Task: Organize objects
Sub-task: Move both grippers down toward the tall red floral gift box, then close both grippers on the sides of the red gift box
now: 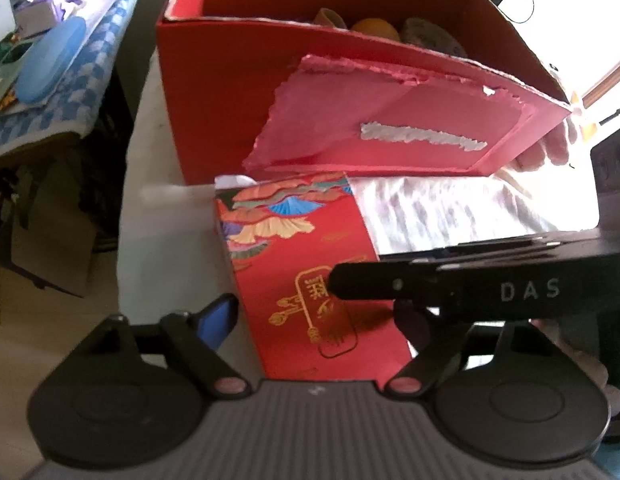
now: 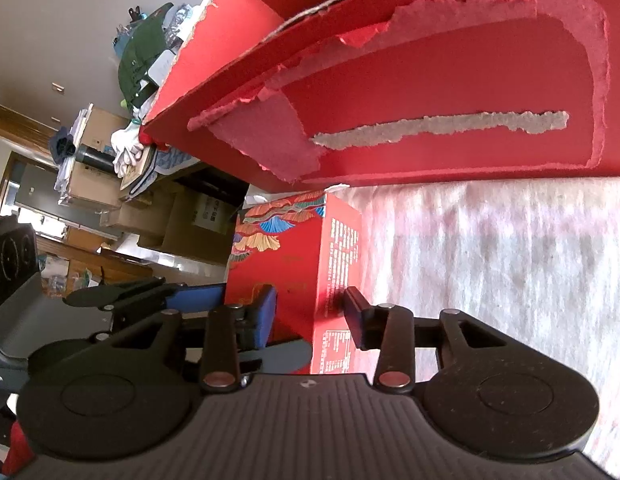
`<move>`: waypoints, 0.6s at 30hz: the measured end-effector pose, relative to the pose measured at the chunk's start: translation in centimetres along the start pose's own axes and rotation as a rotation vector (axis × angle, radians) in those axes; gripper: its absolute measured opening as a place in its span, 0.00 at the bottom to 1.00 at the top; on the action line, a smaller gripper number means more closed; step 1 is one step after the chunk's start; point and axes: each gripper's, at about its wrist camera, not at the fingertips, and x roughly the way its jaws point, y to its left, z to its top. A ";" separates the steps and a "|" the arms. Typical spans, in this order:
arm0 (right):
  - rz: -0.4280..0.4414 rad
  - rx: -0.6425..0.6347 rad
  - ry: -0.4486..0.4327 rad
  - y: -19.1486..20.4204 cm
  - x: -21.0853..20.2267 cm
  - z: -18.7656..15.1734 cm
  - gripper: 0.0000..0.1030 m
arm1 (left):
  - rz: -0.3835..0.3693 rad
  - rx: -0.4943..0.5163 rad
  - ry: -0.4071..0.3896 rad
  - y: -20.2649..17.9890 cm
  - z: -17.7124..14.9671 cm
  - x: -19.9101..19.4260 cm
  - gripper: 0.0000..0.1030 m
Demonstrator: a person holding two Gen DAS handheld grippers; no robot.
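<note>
Item: small red box (image 1: 310, 280), printed with fan and cloud ornament and a gold seal of Chinese characters too blurred to read. Location: it is standing on the pale desk (image 1: 165, 264), just in front of the large red carton (image 1: 229, 100), beside a silvery foil sheet (image 1: 450, 212).

Right tool (image 2: 310, 312): its blue-padded finger and black finger are pressing opposite faces of the small red box, so it is clenched on the box. Left tool (image 1: 305, 312): the box is sitting between its fingers; one blue pad is standing just off the box's side and the other finger is hidden behind the right tool's arm, so whether it is clamping cannot be told.

Large red carton: open at the top, round brownish and orange items (image 1: 374, 28) showing inside; its front face is carrying torn paper and a grey glue strip (image 1: 422, 136).

Step in hand, as judged: the box is probably heading into the carton. Handling advice: keep the box upright, raise it above the carton's front rim before moving forward, and lower it into a free spot beside the contents.

Legible writing: "DAS" in white on the right tool's arm (image 1: 530, 290). Fine white print on the box's side panel (image 2: 342, 248) is too small to read.
</note>
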 end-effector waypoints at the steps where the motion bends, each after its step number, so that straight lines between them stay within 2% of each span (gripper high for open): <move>1: 0.000 0.000 0.006 -0.1 -0.1 0.0 0.40 | -0.002 -0.002 0.003 0.0 0.1 0.0 0.81; 8: -0.009 0.004 0.053 -0.2 -1.1 -0.1 0.38 | -0.031 0.049 0.039 -0.6 0.1 -0.8 0.71; 14: -0.035 -0.060 0.076 1.0 -2.6 -0.6 0.37 | -0.059 0.129 0.073 -2.0 0.2 -1.8 0.71; 18: -0.034 -0.097 0.055 1.6 -4.0 -0.7 0.37 | -0.071 0.187 0.043 -3.1 0.1 -3.3 0.71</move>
